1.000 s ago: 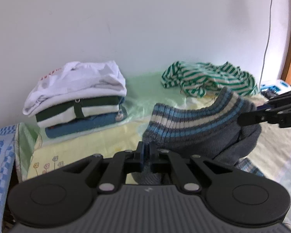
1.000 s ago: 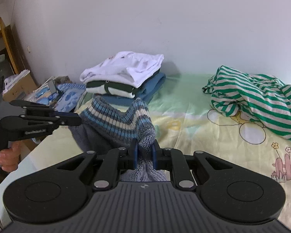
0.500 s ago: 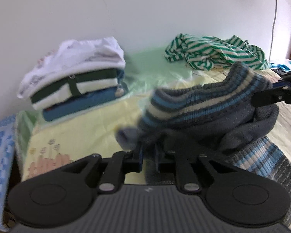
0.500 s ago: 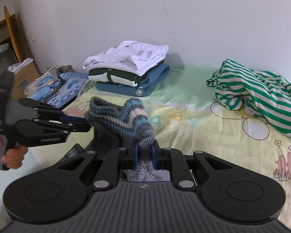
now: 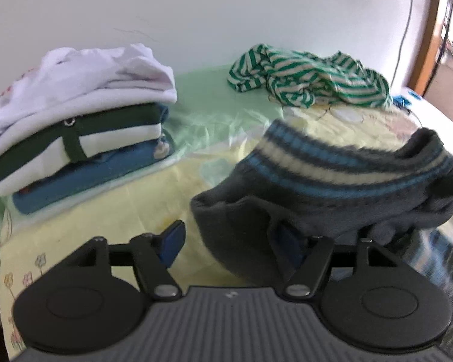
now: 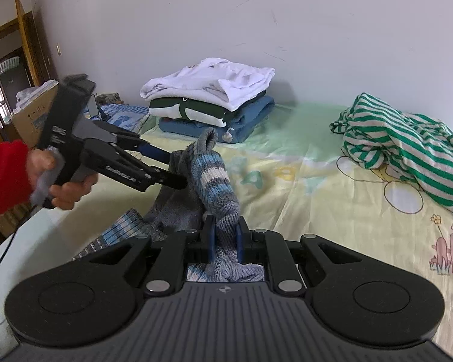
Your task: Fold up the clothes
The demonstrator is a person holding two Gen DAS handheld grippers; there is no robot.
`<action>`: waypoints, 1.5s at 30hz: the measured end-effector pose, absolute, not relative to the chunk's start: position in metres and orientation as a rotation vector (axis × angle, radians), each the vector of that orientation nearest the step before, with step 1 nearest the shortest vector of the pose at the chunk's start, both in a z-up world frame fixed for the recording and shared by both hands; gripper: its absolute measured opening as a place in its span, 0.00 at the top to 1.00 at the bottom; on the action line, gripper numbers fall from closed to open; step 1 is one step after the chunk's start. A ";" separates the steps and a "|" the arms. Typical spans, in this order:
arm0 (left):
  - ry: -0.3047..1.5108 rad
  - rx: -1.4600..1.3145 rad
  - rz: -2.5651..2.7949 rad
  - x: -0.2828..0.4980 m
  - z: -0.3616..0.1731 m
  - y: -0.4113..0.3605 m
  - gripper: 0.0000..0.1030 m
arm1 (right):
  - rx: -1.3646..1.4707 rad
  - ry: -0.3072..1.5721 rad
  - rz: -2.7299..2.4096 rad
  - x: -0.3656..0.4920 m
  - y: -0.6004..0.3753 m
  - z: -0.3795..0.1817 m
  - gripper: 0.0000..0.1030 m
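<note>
A grey knit sweater [image 5: 332, 181] with blue and cream stripes hangs bunched over the bed. My left gripper [image 5: 229, 238] is open, its fingers spread wide, and the sweater's loose edge droops between them. In the right wrist view the left gripper [image 6: 178, 170] points at the sweater [image 6: 214, 181] from the left. My right gripper [image 6: 225, 238] is shut on the sweater's striped knit and holds it up.
A stack of folded clothes [image 5: 75, 114] with a white top sits at the back left, also in the right wrist view [image 6: 214, 99]. A crumpled green-striped garment [image 5: 311, 75] lies at the back right [image 6: 407, 150]. The yellow-green sheet [image 6: 332, 199] covers the bed. Boxes [image 6: 30, 114] stand left.
My left gripper has opened and let go of the sweater's edge. The sweater now sags toward the right gripper, which still holds it. Both grippers moved closer to the bed.
</note>
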State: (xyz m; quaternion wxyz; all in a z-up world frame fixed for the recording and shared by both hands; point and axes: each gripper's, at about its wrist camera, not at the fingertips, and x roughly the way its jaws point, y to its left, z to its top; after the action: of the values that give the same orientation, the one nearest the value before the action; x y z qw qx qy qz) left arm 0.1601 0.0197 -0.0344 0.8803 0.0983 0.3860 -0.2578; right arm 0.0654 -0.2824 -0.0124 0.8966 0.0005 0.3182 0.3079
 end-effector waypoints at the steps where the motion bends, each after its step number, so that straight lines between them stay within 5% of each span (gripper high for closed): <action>1: 0.810 0.208 -0.555 0.163 -0.037 0.020 0.30 | 0.005 0.660 0.641 0.065 -0.284 -0.013 0.87; 11: 0.814 0.072 -0.746 0.185 -0.036 0.019 0.31 | 0.009 0.670 0.665 0.060 -0.288 -0.013 0.88; 15: 0.762 0.092 -0.755 0.173 -0.031 0.015 0.71 | 0.011 0.667 0.652 0.060 -0.288 -0.013 0.88; 45: 0.552 0.201 -0.396 0.029 0.016 0.014 0.83 | -0.020 0.603 0.649 0.049 -0.291 0.009 0.88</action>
State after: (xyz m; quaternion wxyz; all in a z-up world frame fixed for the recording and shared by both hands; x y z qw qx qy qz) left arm 0.0295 0.0142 0.0164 0.9380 0.0984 0.2701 -0.1938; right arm 0.0486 -0.2905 0.0087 0.9035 -0.0098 0.2919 0.3138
